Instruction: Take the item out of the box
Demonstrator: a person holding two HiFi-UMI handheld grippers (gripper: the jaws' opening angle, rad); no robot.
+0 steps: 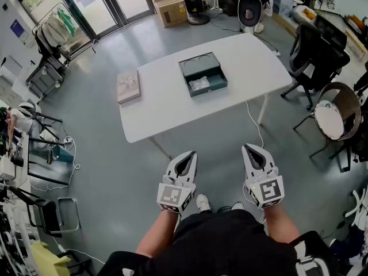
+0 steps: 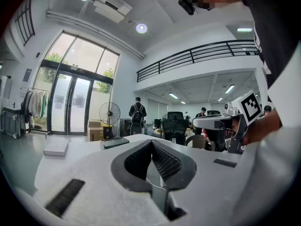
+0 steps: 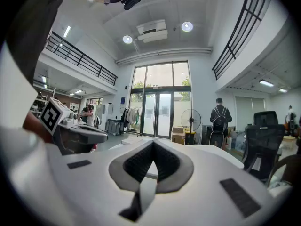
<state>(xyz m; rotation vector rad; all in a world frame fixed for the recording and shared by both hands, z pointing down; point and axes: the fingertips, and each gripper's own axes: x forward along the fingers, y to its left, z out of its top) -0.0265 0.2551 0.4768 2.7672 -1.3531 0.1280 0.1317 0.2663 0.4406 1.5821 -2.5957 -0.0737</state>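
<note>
An open dark green box (image 1: pixel 203 73) stands on the white table (image 1: pixel 172 111), its lid tipped back. A white crumpled item (image 1: pixel 199 84) lies inside it. My left gripper (image 1: pixel 192 152) and right gripper (image 1: pixel 246 145) hover side by side in front of my body, well short of the table's near edge. Both are shut with nothing between the jaws. In the left gripper view the shut tips (image 2: pixel 151 140) point toward the table, with the box (image 2: pixel 115 142) low and far ahead. The right gripper view shows its shut tips (image 3: pixel 153 142) aimed at the tabletop.
A flat book-like pack (image 1: pixel 128 85) lies on the table's left end. A cable (image 1: pixel 253 122) hangs below the table. A black office chair (image 1: pixel 316 50) and a wicker chair (image 1: pixel 336 117) stand to the right. A fan, cardboard boxes (image 1: pixel 171 7) and a person (image 2: pixel 137 112) are beyond.
</note>
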